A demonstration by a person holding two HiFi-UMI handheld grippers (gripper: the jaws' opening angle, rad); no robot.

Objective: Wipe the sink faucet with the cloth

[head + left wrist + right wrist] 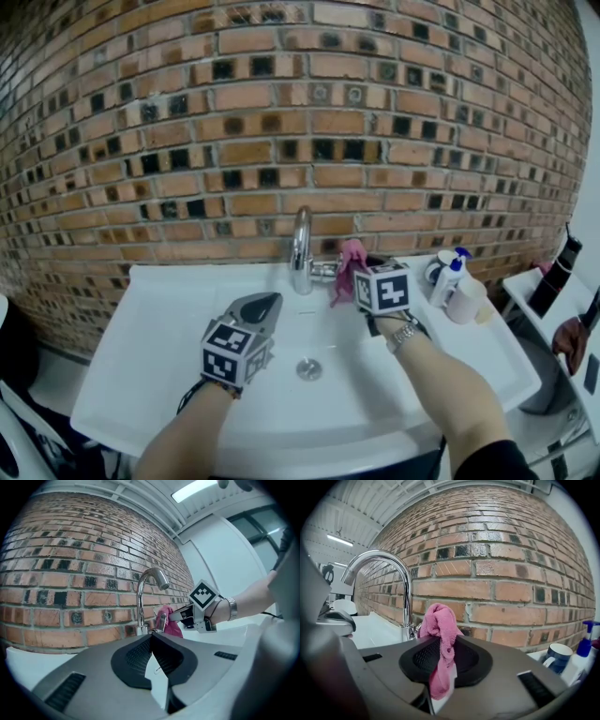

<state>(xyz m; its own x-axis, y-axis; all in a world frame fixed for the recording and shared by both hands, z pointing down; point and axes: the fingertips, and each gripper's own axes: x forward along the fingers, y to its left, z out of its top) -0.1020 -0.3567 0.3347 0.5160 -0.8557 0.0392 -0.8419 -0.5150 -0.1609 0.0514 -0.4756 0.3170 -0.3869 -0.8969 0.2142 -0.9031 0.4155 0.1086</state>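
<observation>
A chrome gooseneck faucet (301,249) rises at the back of the white sink (169,328). My right gripper (354,269) is shut on a pink cloth (349,266), which hangs just right of the faucet's side handle. In the right gripper view the cloth (440,641) is bunched between the pads, with the faucet (401,588) to its left. My left gripper (265,306) hovers over the basin, shut and holding nothing. In the left gripper view the faucet (143,602) and the cloth (171,623) lie ahead of it.
A dark mug (439,267), a blue-capped pump bottle (450,277) and a white cup (466,302) stand on the sink's right ledge. The drain (308,369) sits mid-basin. A brick wall (281,141) runs close behind the faucet. A side shelf (553,309) stands at right.
</observation>
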